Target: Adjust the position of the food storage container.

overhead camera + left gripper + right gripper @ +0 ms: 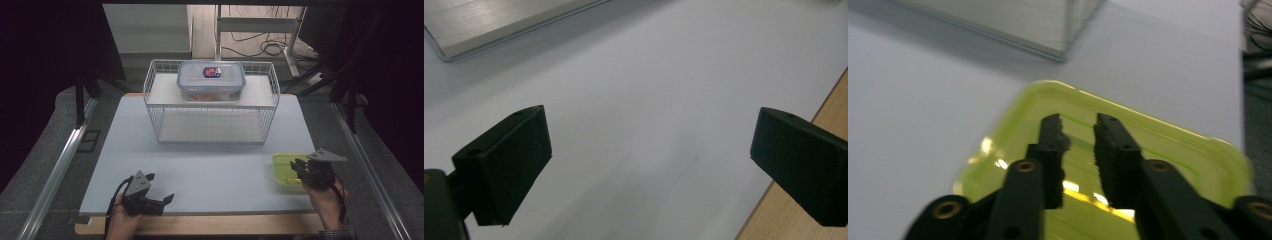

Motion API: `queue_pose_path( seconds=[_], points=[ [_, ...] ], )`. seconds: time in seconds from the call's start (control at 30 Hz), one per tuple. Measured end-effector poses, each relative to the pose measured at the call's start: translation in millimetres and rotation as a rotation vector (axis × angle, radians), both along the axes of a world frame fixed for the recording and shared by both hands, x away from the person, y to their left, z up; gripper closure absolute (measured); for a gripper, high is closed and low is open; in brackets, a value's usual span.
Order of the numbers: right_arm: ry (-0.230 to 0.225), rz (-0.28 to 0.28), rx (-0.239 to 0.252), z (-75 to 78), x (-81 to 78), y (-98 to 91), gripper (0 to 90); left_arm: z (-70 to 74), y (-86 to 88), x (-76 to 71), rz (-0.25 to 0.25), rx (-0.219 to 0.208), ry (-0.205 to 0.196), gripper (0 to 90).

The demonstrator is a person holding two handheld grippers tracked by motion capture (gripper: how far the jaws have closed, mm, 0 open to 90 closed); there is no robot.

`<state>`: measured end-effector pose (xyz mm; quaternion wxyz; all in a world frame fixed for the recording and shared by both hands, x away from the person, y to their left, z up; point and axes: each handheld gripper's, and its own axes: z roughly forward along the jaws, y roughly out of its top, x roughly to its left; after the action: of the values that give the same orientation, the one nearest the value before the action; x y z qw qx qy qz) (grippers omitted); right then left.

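A shallow yellow-green plastic container (283, 169) lies on the white table top (210, 165) at the front right. My right gripper (298, 165) hovers over its near right part, and its jaws stand almost together with only a thin gap. In the right gripper view the gripper (1078, 122) points across the container (1168, 137) and nothing sits between the pads. My left gripper (161, 187) rests low at the front left with its jaws wide apart. In the left gripper view the gripper (649, 150) has only bare table between its jaws.
A white wire basket (150, 82) with a shelf stands at the back middle, a clear lidded food box (211, 80) on top. Its corner shows in the right gripper view (1013, 22). The wooden table edge (824, 115) runs close beside the left gripper.
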<state>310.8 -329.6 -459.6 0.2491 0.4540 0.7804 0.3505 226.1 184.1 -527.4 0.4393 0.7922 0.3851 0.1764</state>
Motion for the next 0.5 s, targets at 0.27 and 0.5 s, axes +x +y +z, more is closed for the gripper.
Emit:
queue_pose_path(
  seconds=[0.27,0.5],
  points=[
    [-0.008,-0.134,0.011,-0.4,4.6,-44.5,89.4,-1.8,-0.7,1.5,0.006,0.008,0.016,3.3],
    [-0.012,-0.219,-0.03,-8.8,7.9,-67.6,89.5,-3.1,-1.2,2.5,0.01,0.014,0.026,3.4]
  ],
)
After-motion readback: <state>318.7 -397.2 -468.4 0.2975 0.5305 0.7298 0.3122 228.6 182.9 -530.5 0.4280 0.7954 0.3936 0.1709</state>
